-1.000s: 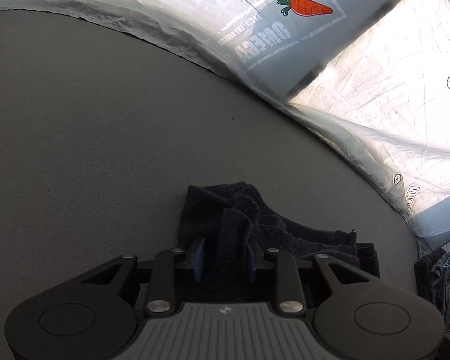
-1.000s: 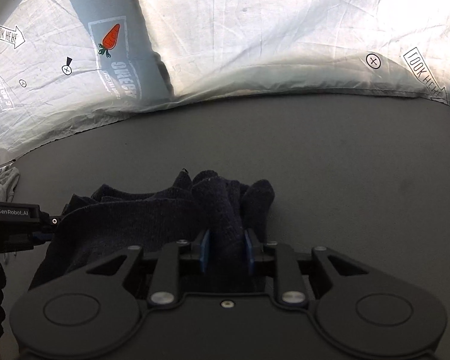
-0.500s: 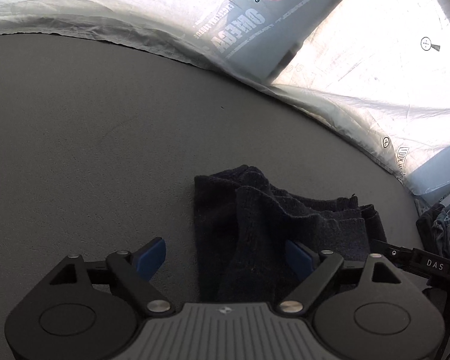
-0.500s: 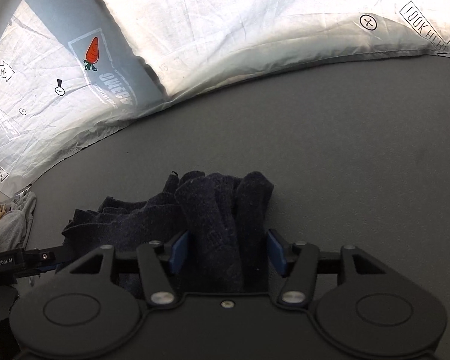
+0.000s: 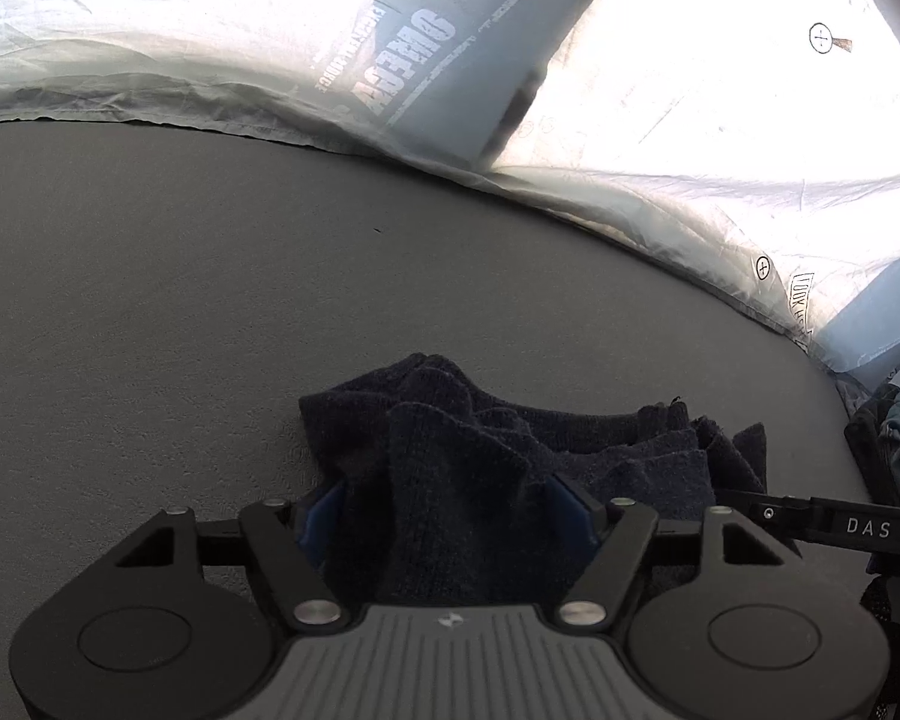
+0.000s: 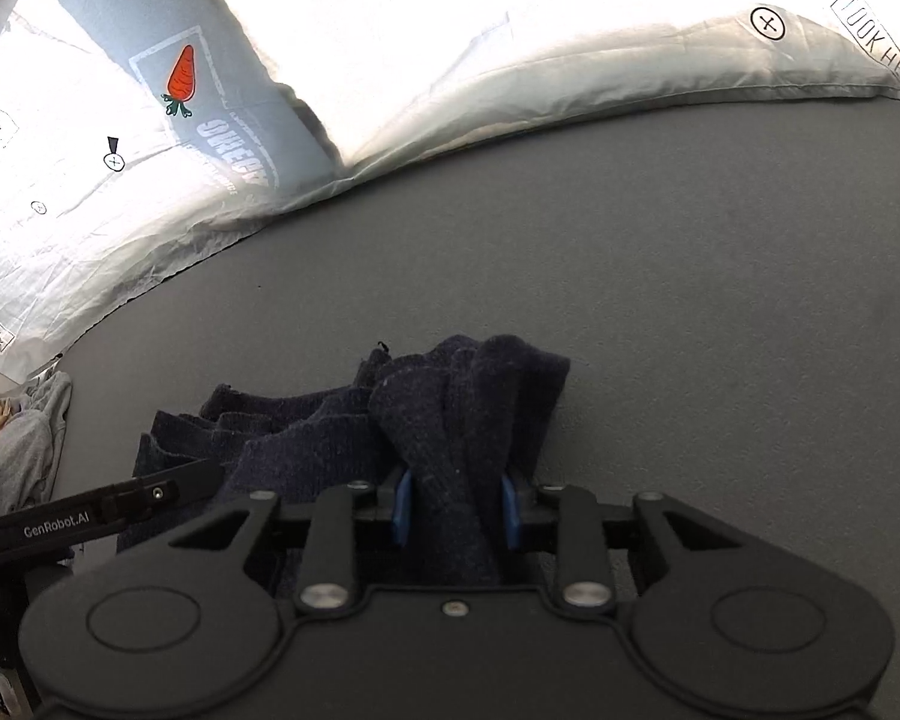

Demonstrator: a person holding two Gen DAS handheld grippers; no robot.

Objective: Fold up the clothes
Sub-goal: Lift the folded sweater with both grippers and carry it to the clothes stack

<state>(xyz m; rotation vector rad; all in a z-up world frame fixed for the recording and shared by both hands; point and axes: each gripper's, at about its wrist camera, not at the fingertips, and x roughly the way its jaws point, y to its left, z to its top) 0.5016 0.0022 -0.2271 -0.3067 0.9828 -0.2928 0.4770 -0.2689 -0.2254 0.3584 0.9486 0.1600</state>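
A dark navy knit garment (image 5: 510,456) lies bunched in soft folds on the grey table (image 5: 150,300), at about six o'clock in both wrist views, close against the grippers.

In the left wrist view, the left gripper (image 5: 450,510) has a thick ridge of the garment between its blue pads (image 5: 321,516); its jaws are closing, and the cloth fills the gap between them and touches both pads. At three o'clock, the black finger of the other gripper, marked "DAS", reaches in over the garment's far end.

In the right wrist view, the right gripper (image 6: 455,507) is closing too, its blue pads (image 6: 401,507) pressed against an upright fold of the garment (image 6: 438,420) that rises between them. The rest of the cloth trails toward nine o'clock, where the left gripper's finger, marked "GenRobot.AI", lies across it.

A white printed sheet (image 6: 510,60) with a carrot picture (image 6: 181,78) spreads from ten to two o'clock beyond the table. Grey clothes (image 6: 24,444) sit piled at nine o'clock, and darker clothes (image 5: 894,438) at three o'clock in the left view.
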